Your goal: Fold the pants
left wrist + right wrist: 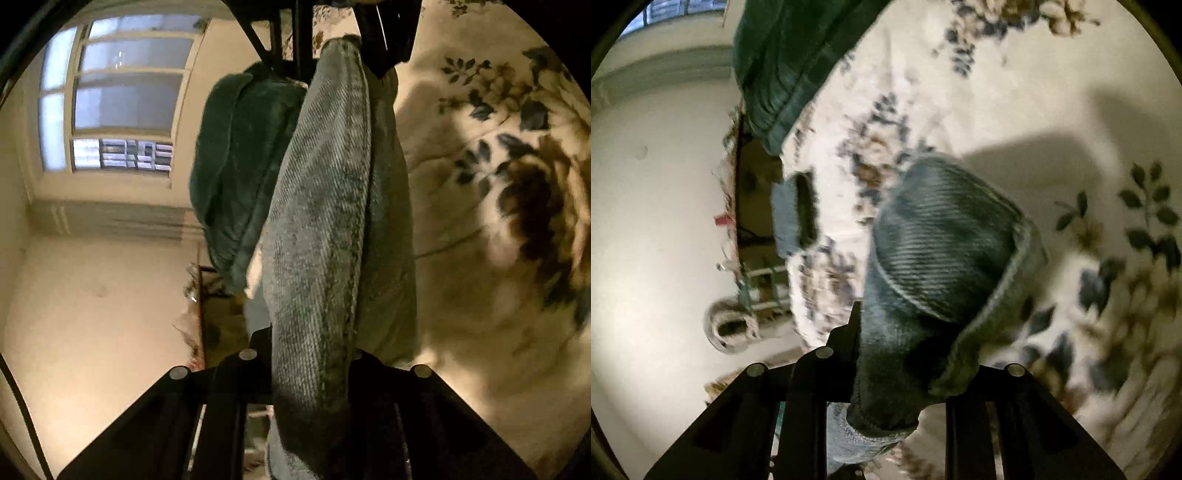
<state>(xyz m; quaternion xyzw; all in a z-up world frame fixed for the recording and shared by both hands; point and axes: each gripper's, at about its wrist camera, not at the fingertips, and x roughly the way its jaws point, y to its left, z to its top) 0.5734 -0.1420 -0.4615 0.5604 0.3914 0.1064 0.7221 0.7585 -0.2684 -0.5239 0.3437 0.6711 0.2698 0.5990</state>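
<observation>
The pants (325, 206) are grey-blue denim. In the left wrist view they stretch as a taut band from my left gripper (310, 373), which is shut on them, to my right gripper (354, 48) at the top. In the right wrist view my right gripper (897, 354) is shut on a bunched fold of the denim (945, 236), held above the bed. Both views are tilted sideways. Another part of the pants with a dark opening (798, 218) hangs at the bed's edge.
A cream bedspread with dark floral print (498, 184) (1052, 110) fills the right side of both views. A dark green blanket (240, 166) (783, 55) lies on it. A window (122, 96) and pale wall are to the left. Cluttered items (753, 280) sit by the bed's edge.
</observation>
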